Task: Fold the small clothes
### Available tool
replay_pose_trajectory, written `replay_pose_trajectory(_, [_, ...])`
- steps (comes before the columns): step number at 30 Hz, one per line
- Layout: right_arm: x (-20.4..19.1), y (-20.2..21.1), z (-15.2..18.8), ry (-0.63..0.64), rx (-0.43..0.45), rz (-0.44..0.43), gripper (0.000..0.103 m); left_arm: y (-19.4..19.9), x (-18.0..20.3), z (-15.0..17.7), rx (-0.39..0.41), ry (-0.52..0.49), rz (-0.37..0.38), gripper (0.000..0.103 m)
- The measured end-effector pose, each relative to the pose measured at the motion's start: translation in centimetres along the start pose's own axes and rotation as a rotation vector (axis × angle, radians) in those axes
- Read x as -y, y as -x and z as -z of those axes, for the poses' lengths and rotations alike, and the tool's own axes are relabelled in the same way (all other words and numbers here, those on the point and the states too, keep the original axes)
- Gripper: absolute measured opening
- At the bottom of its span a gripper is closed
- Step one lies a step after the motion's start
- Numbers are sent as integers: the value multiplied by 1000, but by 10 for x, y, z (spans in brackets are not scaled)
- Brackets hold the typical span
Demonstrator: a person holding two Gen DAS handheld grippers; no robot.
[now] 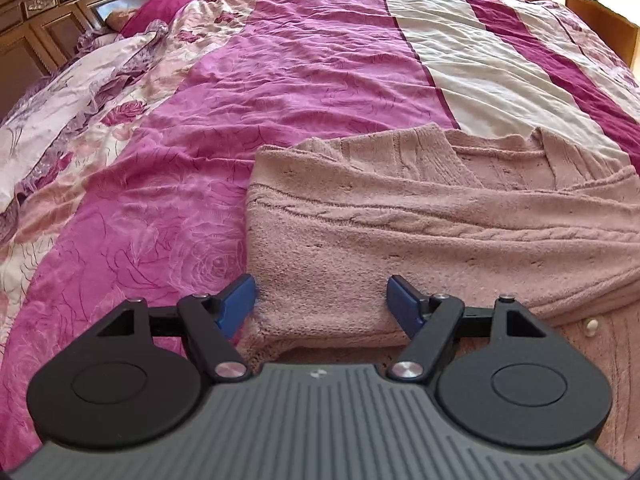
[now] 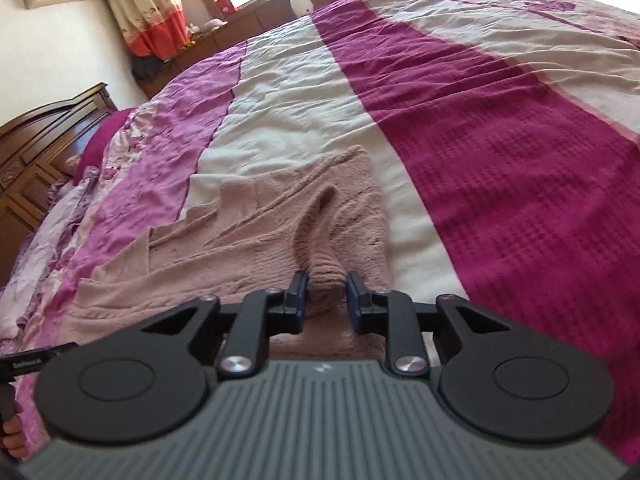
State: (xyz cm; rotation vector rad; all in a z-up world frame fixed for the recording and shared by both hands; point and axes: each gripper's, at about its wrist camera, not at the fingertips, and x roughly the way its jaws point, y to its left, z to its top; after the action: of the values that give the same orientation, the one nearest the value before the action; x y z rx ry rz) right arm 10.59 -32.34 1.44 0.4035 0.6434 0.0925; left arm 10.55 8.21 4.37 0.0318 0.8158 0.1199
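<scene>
While the pink sweater [image 1: 420,224] lies on the bedspread [image 1: 280,80], its sleeve [image 2: 320,248] is pinched by the right gripper [image 2: 326,300]; the left gripper [image 1: 322,304] is held wide open, empty.

Left gripper [image 1: 323,300] is hovering with jaws spread wide over pink knit cardigan [image 1: 400,224]. Cardigan is lying partly folded on magenta bedspread [image 1: 280,80].

Small white print on black handle [image 2: 28,364], too blurred to read.

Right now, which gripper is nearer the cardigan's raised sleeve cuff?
Right. The right gripper has the sleeve cuff between its fingers; the left gripper sits open at the cardigan's folded edge.
</scene>
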Motion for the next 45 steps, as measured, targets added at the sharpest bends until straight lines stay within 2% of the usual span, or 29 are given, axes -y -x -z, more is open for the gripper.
replay_pose_trajectory(4, [-8,11,-3,36,39,45,30,3,-3,-1,-7,12,4,79])
replay_pose_trajectory(6, [-13,20,-4,62,75,58,40,6,-4,-1,-3,24,14,79])
replay_pose_trajectory(8, [-19,28,-3,85,106,48,43,9,-3,-1,5,24,25,79])
replay_pose_trajectory(14, [-33,22,0,134,83,-20,43,4,3,3,8,-7,6,82])
replay_pose_trajectory(19, [-28,0,11,124,6,3,40,-2,1,5,6,-5,4,87])
replay_pose_trajectory(25, [-24,1,15,112,13,-11,40,-7,-9,7,-12,47,28,88])
replay_pose_trajectory(28, [-25,9,12,94,18,-30,43,-2,-9,5,-7,51,24,88])
replay_pose_trajectory(34, [-31,33,10,124,37,-59,43,24,-3,5,47,-14,9,88])
replay_pose_trajectory(45, [-56,89,1,261,23,-151,43,83,10,12,82,-107,101,88])
